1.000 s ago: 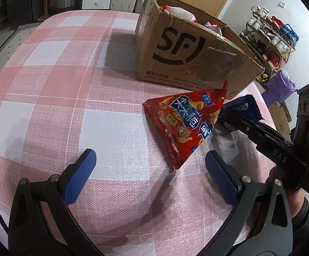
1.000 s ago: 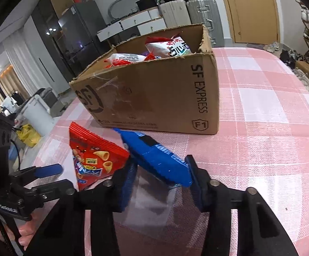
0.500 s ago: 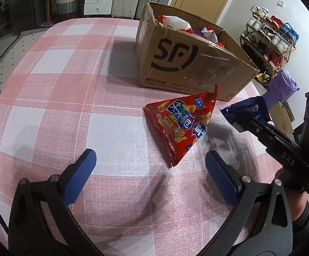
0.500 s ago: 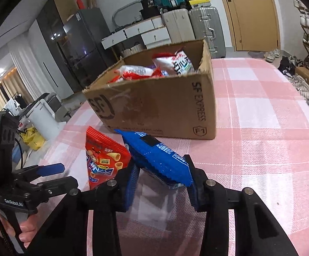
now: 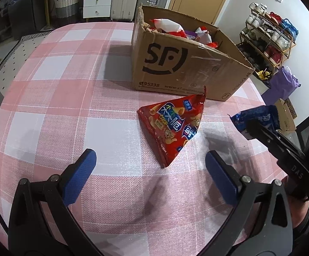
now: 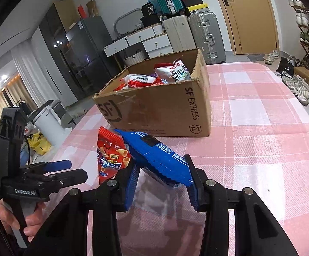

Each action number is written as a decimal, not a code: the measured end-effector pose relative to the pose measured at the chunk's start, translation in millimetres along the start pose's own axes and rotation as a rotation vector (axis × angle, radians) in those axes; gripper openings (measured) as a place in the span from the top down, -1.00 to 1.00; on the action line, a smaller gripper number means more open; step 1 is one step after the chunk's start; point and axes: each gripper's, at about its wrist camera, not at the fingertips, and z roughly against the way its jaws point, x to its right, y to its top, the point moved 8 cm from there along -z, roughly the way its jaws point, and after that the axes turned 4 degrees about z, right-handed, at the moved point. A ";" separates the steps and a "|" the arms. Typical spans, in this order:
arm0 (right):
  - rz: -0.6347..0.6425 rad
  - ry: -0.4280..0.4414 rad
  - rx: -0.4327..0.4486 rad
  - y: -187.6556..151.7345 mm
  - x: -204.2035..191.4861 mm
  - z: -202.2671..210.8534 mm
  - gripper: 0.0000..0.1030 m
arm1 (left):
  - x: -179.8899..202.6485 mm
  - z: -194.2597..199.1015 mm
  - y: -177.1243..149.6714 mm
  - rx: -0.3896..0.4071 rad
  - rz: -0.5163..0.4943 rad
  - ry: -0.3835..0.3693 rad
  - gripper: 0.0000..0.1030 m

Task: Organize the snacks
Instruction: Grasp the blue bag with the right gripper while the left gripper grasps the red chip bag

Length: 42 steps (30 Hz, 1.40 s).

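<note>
A blue snack packet point(image 6: 156, 157) hangs above the checked tablecloth, and my right gripper point(image 6: 164, 183) is shut on its near end. The left wrist view shows that packet point(image 5: 254, 117) at the right, off the table, with the right gripper point(image 5: 258, 128) clamped on it. A red triangular snack bag point(image 5: 173, 123) lies flat on the cloth in front of the cardboard box point(image 5: 188, 68). My left gripper point(image 5: 150, 175) hovers open just short of the red bag point(image 6: 111, 155), nothing between its fingers. The open box point(image 6: 158, 111) holds several red and white snack bags.
The table point(image 5: 58, 98) with the pink and white cloth drops off at the right, near the packet. Beyond it stand a shoe rack point(image 5: 269, 38), white drawers point(image 5: 94, 2), suitcases point(image 6: 201, 34) and a dark fridge point(image 6: 81, 49). A person's hand point(image 6: 28, 219) holds the left gripper's handle.
The right gripper has lifted the blue packet off the cloth and carried it away from the red bag. More of the box's contents shows now. The left gripper stays open, barely moved.
</note>
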 end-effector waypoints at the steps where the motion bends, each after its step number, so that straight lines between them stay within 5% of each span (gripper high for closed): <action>1: -0.004 0.002 0.001 -0.7 1.0 1.7 0.21 | 1.4 -1.0 0.4 -0.003 0.000 -0.001 -0.97; 23: -0.105 0.071 0.010 -7.6 22.6 17.2 0.21 | 25.6 -25.5 27.7 -0.035 0.032 -0.041 -0.97; 33: -0.083 0.021 -0.017 -15.4 29.2 29.4 0.21 | 36.0 -46.9 34.9 -0.056 0.046 -0.082 -0.94; 42: -0.095 -0.019 -0.041 -18.3 31.0 33.9 0.21 | 29.8 -60.4 32.4 -0.066 0.088 -0.158 -0.37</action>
